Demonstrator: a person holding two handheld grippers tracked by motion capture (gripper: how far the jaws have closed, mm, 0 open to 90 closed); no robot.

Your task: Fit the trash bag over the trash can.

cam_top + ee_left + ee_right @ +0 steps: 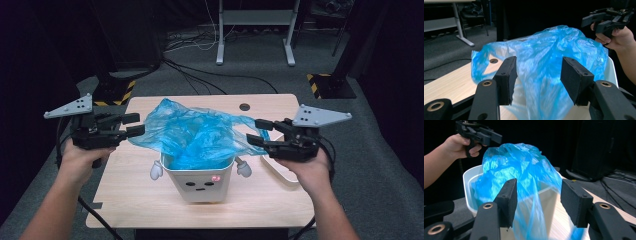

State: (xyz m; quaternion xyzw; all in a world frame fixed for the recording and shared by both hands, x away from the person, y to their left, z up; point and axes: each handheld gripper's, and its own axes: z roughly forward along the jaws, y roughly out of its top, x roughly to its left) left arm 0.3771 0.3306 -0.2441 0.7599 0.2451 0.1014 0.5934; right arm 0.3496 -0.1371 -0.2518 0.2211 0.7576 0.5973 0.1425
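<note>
The left gripper (537,75) (jaws wide apart) faces the blue bag (544,62), with the right gripper (599,22) beyond.

A blue plastic bag (192,131) billows up out of a white bin (201,180) at the counter's (130,195) middle, blocking the straight path between the left tongs (132,125) and right tongs (256,131). Bare counter lies open on the bin's left and in front of it. A white tray (280,172) crowds the right side.
</note>
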